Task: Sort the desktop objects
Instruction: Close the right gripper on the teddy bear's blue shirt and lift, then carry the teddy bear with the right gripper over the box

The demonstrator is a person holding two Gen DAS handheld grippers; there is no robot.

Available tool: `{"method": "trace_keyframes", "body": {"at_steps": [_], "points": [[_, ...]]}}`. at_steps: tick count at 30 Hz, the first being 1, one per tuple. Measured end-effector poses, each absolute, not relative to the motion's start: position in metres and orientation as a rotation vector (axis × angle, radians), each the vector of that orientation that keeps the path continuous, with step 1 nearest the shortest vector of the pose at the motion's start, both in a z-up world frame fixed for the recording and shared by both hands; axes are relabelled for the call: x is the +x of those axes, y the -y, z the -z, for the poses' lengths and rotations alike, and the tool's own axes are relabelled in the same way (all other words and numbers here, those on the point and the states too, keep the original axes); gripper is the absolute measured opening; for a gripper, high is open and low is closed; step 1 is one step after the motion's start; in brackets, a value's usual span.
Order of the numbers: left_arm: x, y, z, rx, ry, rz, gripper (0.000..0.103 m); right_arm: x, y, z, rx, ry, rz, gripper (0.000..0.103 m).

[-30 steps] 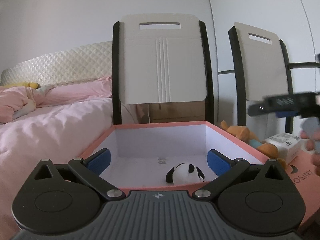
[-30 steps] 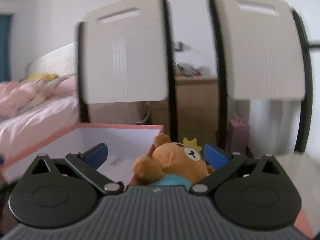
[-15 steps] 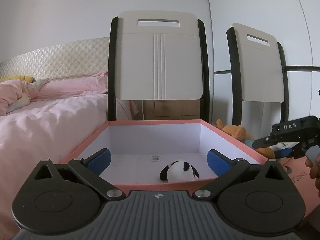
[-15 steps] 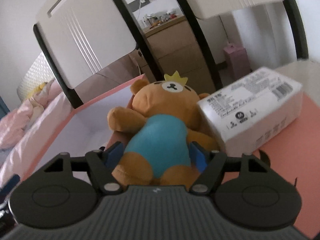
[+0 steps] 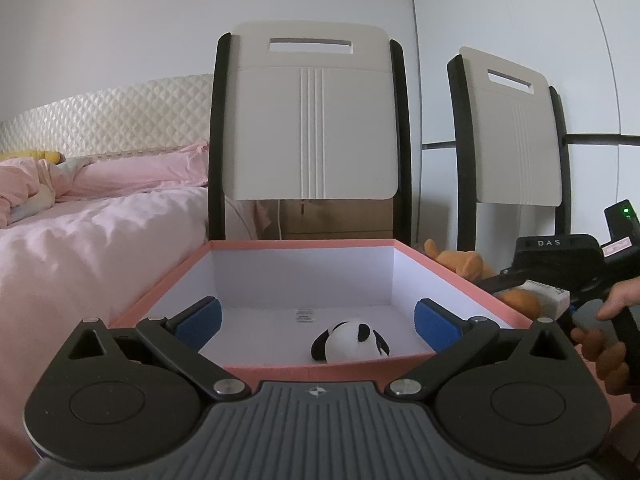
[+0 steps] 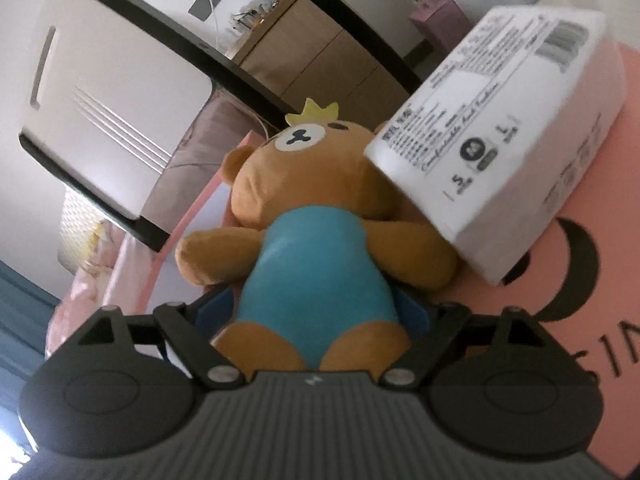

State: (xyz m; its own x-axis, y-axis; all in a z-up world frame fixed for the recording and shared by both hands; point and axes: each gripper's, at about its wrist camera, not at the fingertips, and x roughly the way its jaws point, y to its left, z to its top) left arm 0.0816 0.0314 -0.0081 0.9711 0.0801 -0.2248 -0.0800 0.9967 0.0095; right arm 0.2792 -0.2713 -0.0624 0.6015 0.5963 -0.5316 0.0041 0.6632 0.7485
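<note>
the right gripper (image 6: 316, 312) has its blue pads on either side of the bear (image 6: 316, 248) at its teal belly, head pointing to 12 o'clock. a white pack (image 6: 504, 136) leans over the bear's shoulder at 2 o'clock, resting on the pink lid (image 6: 592, 280).

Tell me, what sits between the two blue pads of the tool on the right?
In the right wrist view, the bear plush lies between the right gripper pads, its blue belly filling the gap. The white packet leans beside its head.
</note>
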Motion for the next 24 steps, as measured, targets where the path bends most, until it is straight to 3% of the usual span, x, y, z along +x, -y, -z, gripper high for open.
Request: {"method": "trace_keyframes", "body": {"at_steps": [3, 5, 10, 24], "points": [[0.081, -0.031, 0.008, 0.001, -0.227, -0.078, 0.103, 0.281, 0.27, 0.063, 0.792, -0.872, -0.39, 0.089], [0.081, -0.03, 0.009, 0.003, -0.229, -0.078, 0.103, 0.282, 0.269, 0.063, 0.787, -0.877, -0.388, 0.078], [0.081, -0.029, 0.009, 0.008, -0.23, -0.076, 0.103, 0.277, 0.279, 0.061, 0.791, -0.861, -0.402, 0.065], [0.083, -0.027, 0.01, 0.028, -0.231, -0.086, 0.103, 0.245, 0.289, 0.007, 0.637, -0.628, -0.47, 0.064]]}}
